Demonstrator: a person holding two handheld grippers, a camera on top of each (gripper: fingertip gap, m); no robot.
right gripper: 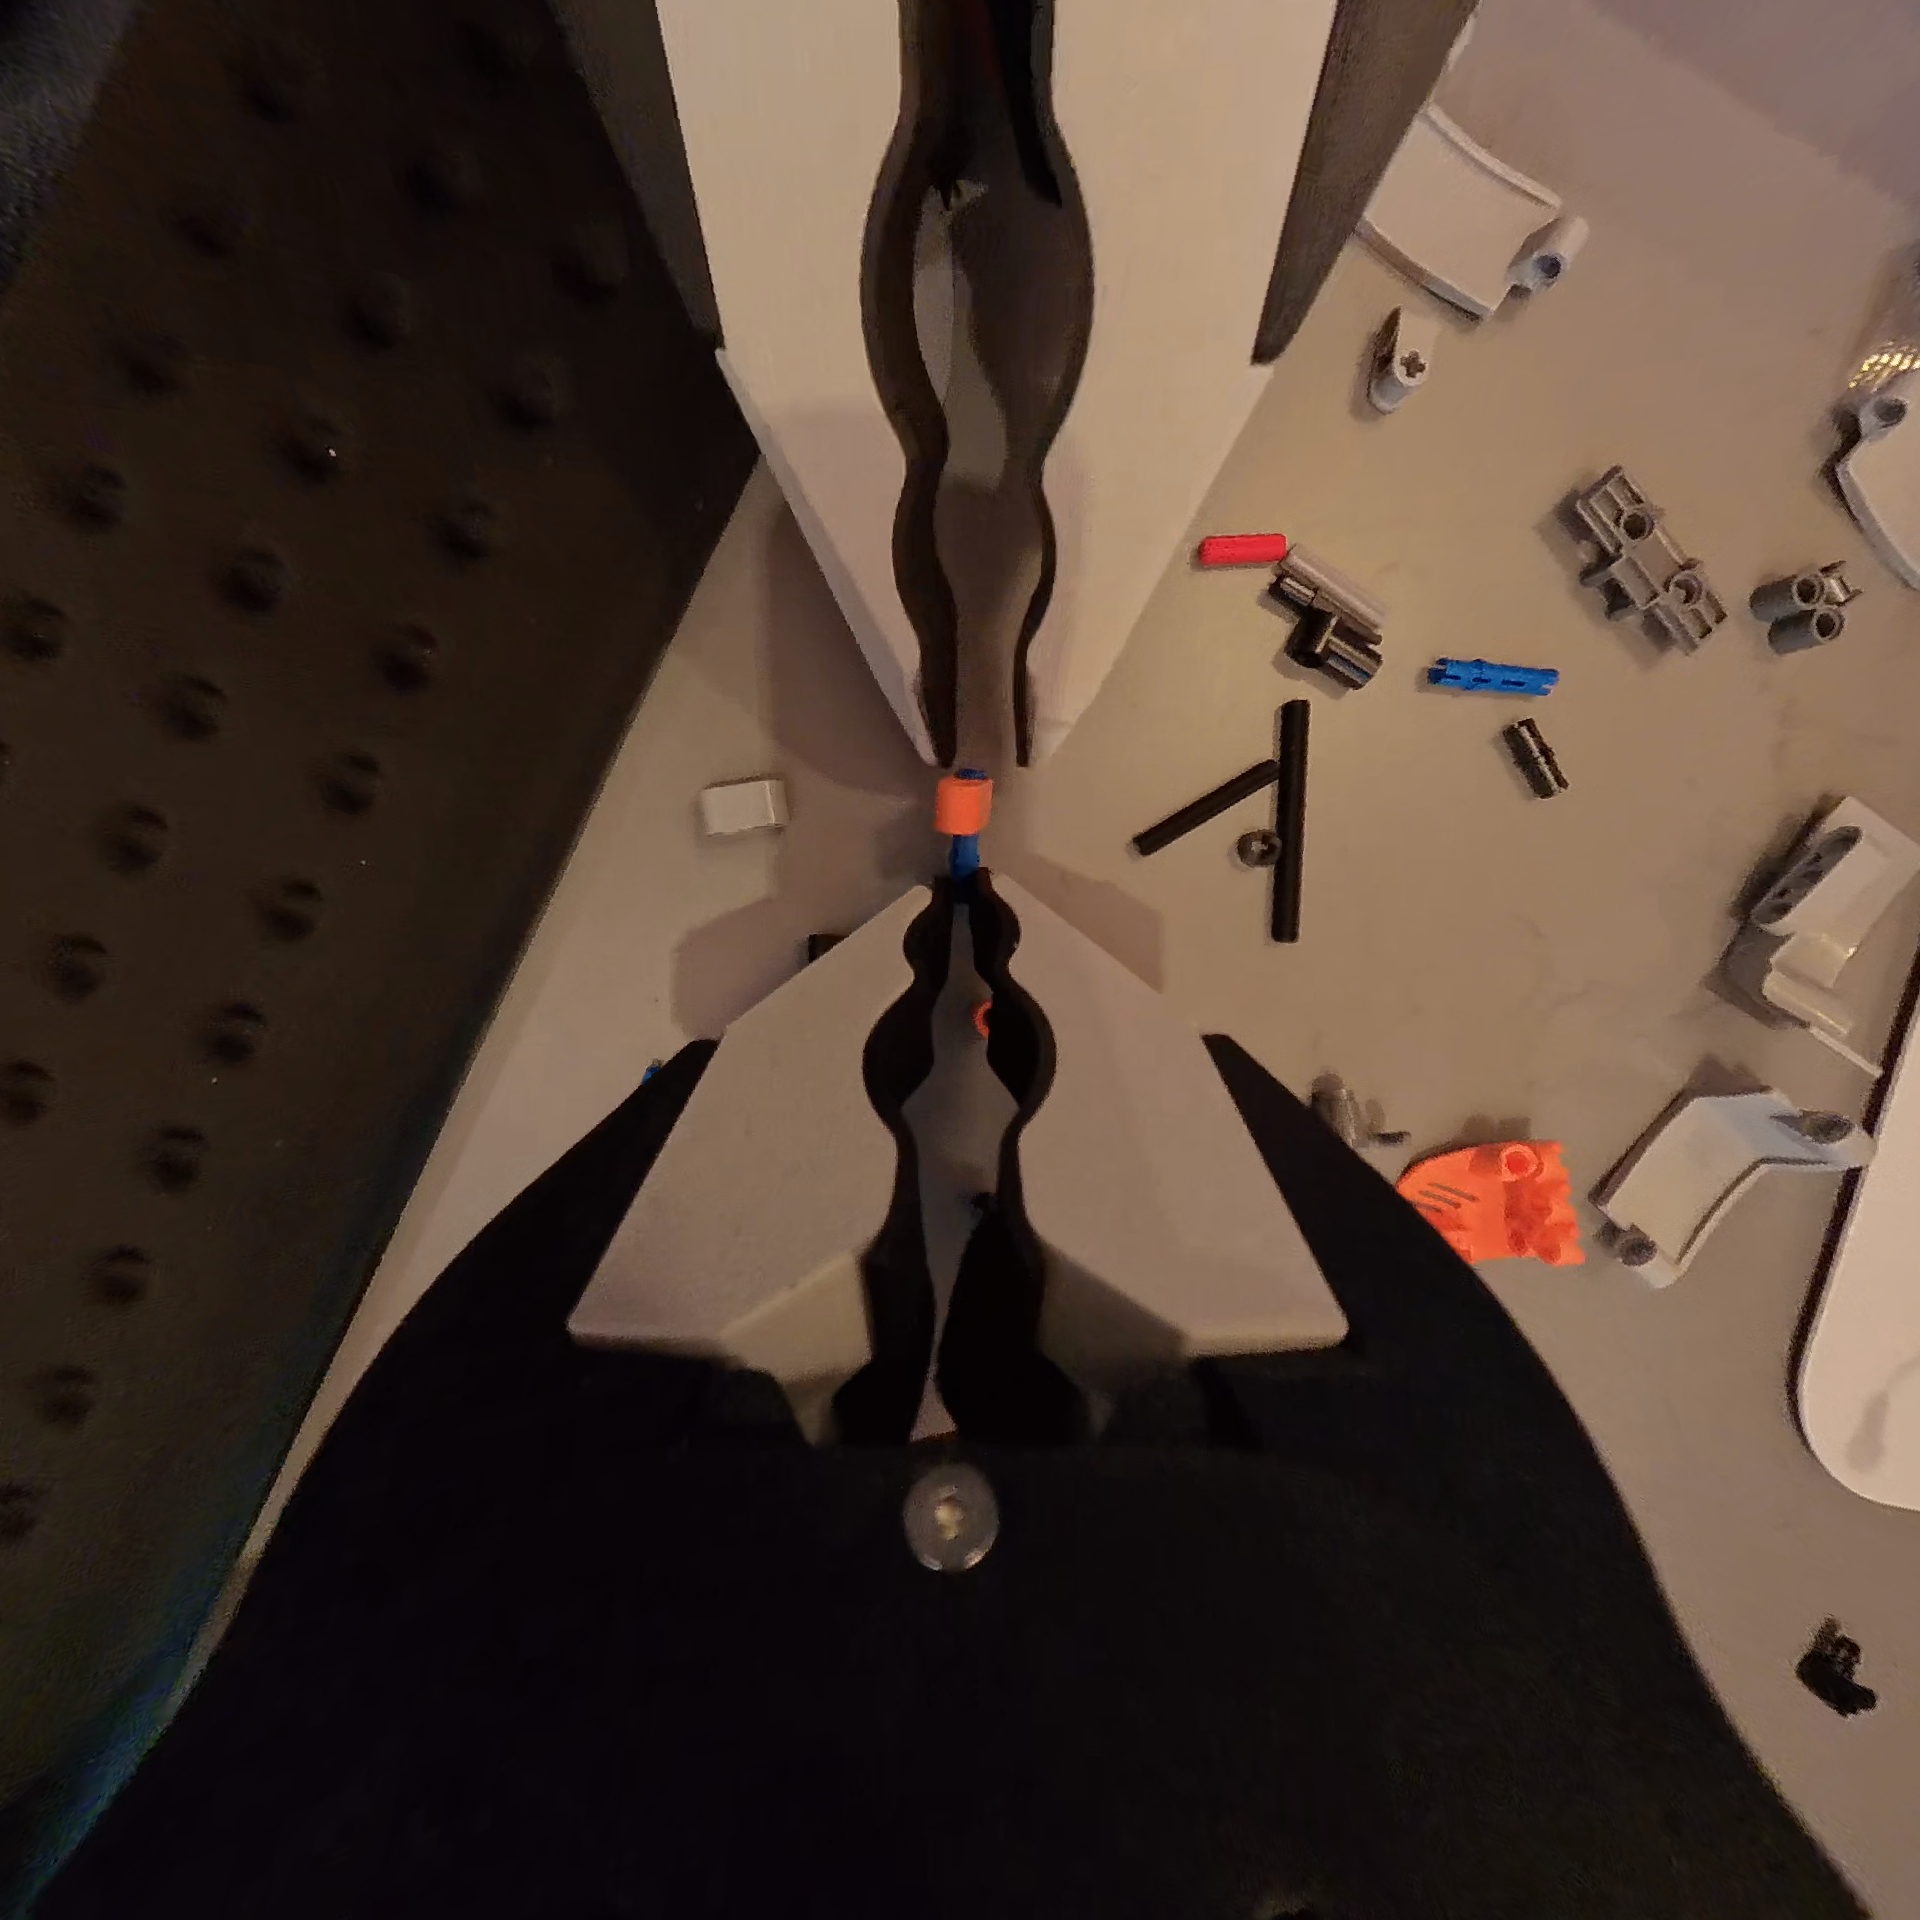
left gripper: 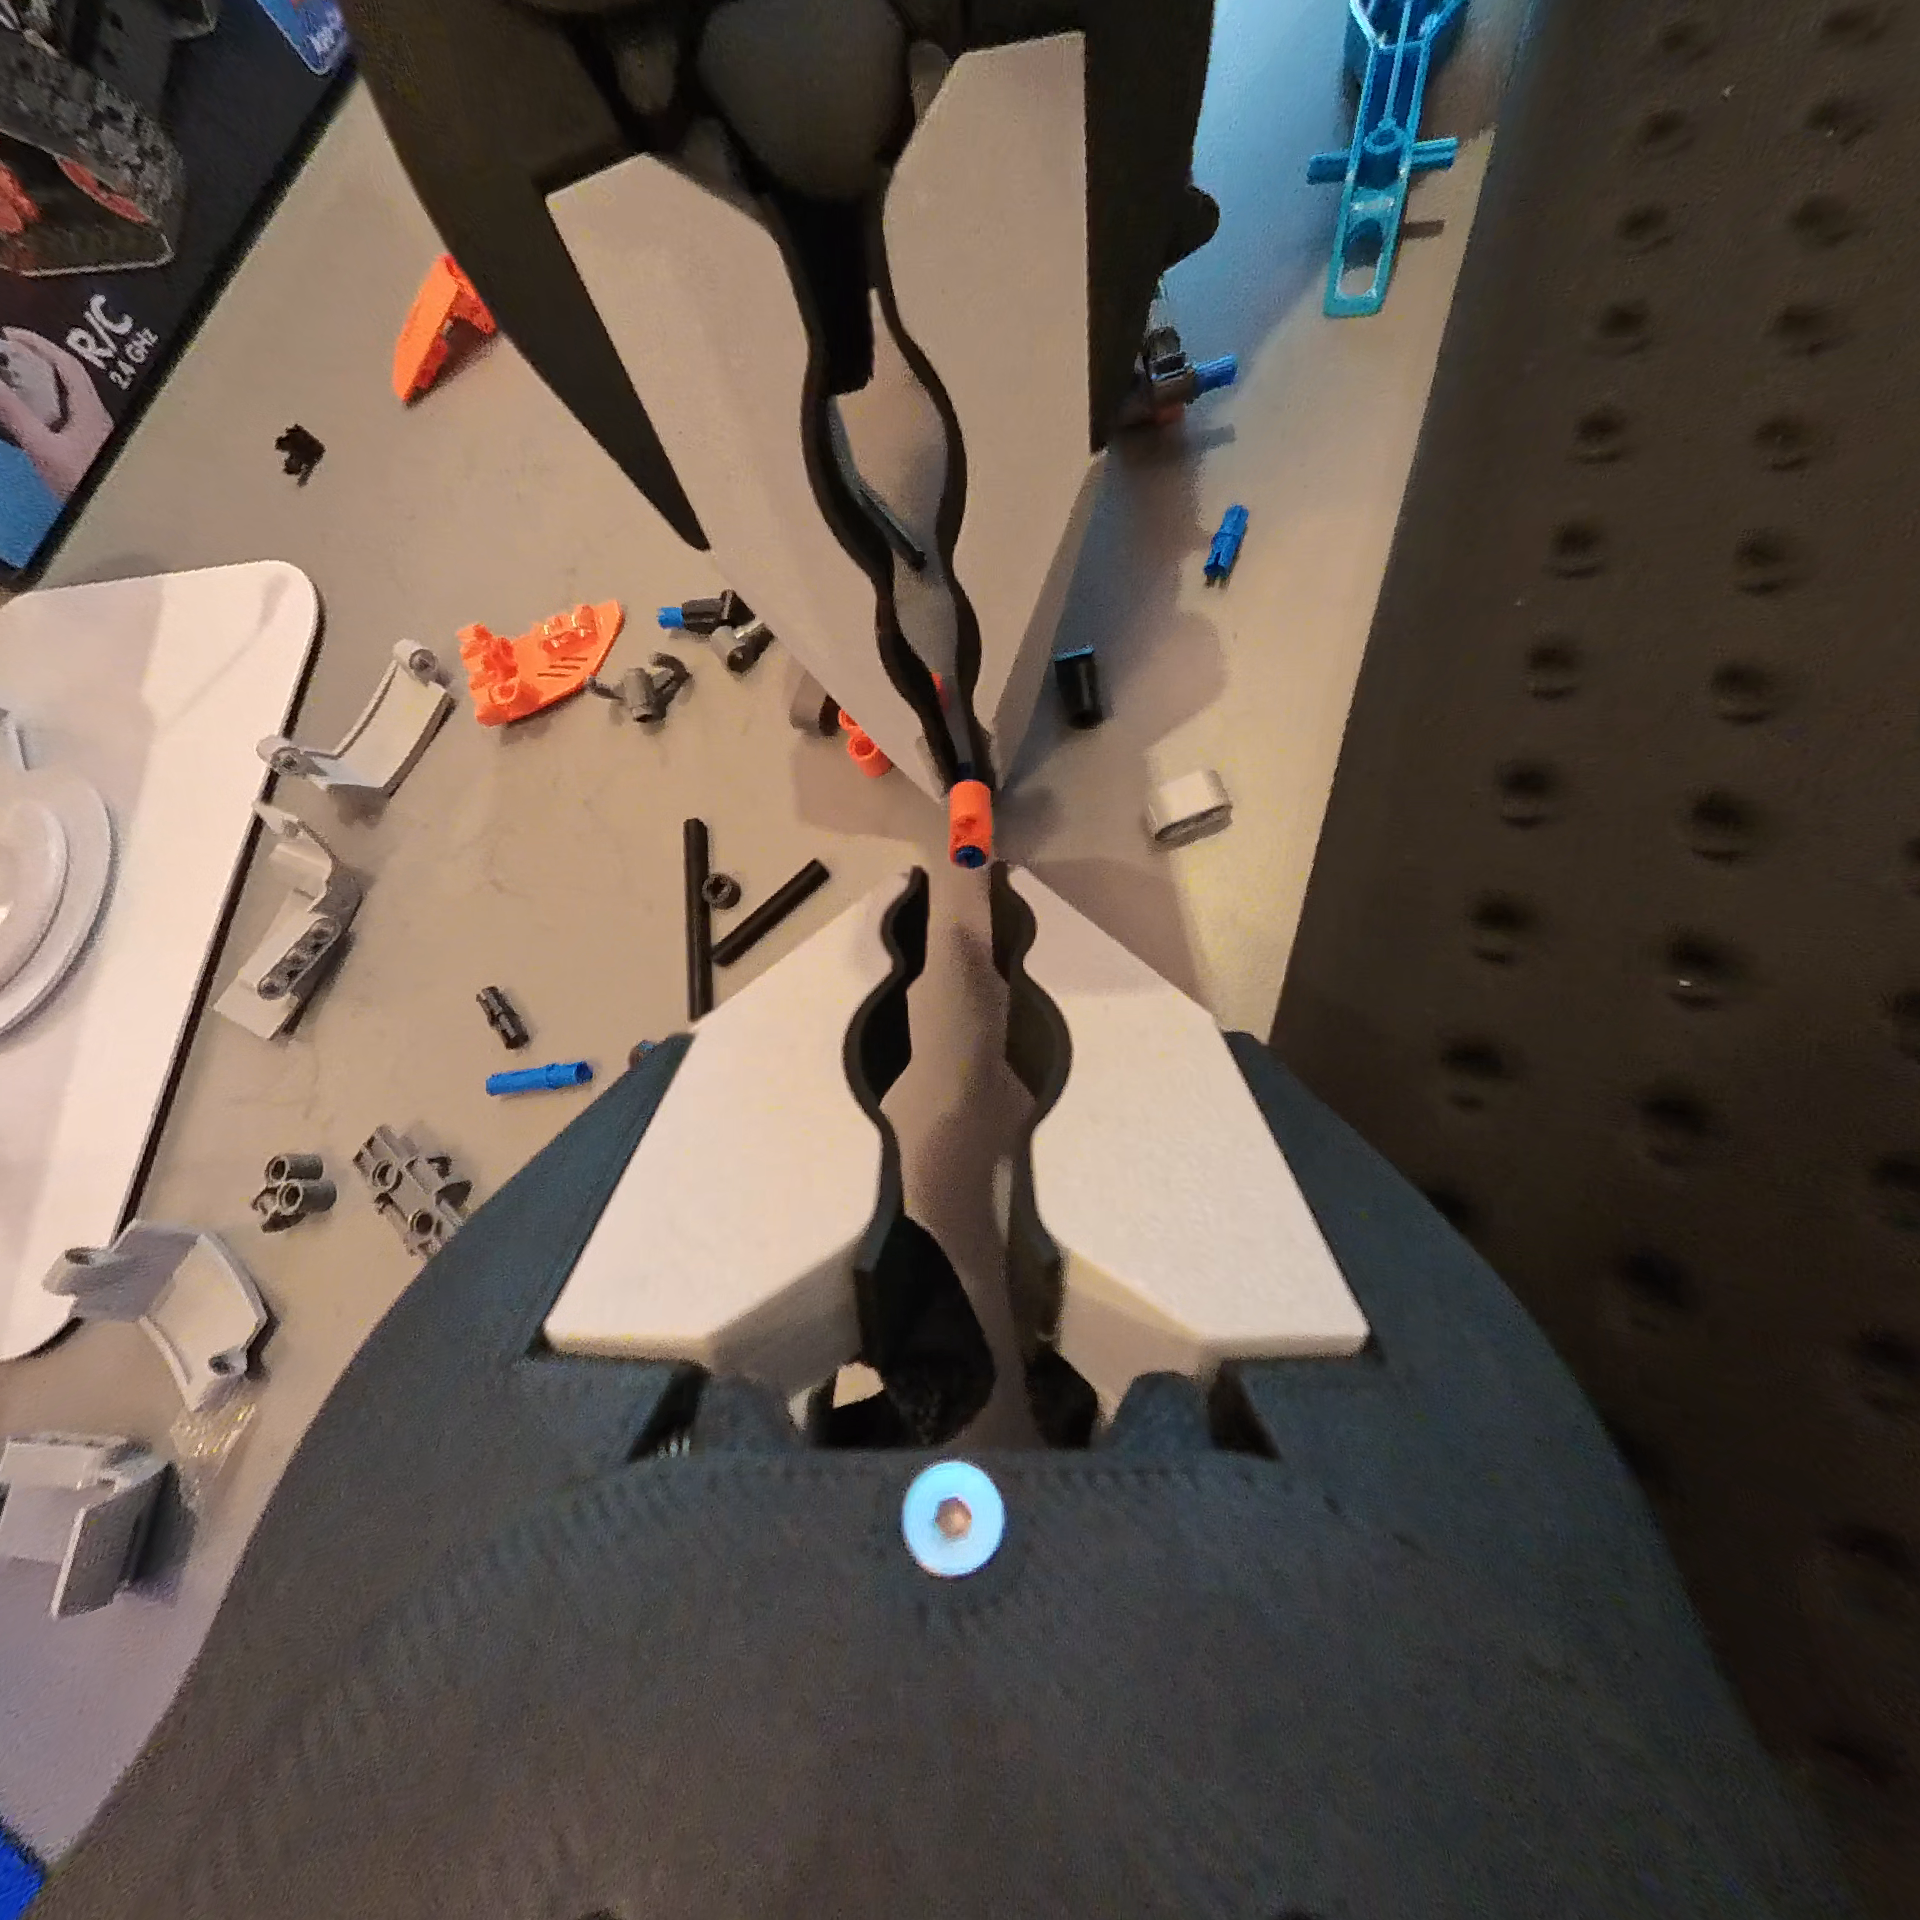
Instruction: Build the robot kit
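Note:
My right gripper (right gripper: 964, 883) is shut on a short blue pin (right gripper: 965, 858) that carries an orange bush (right gripper: 963, 805) on its free end. It holds them above the grey table (right gripper: 1143, 1039). My left gripper (left gripper: 958, 883) faces it tip to tip. Its jaws stand a little apart and empty, just short of the orange bush (left gripper: 968, 819). In the left wrist view the right gripper (left gripper: 971, 774) comes down from the top. In the right wrist view the left gripper (right gripper: 982, 756) comes down from the top, its tips just beyond the bush.
Loose building parts lie around: two black axles (left gripper: 696, 914), a blue pin (left gripper: 540, 1077), grey curved panels (left gripper: 384, 727), an orange panel (left gripper: 540, 665), a small white piece (left gripper: 1188, 805). A white board (left gripper: 156, 831) lies left, a black dimpled mat (left gripper: 1610, 935) right, a blue frame (left gripper: 1371, 177) behind. Less than 4 cm separates the two grippers' tips. The small white piece (left gripper: 1188, 805) is about 4 centimetres from both grippers' fingertips. The right camera catches it too, in the right wrist view (right gripper: 736, 791).

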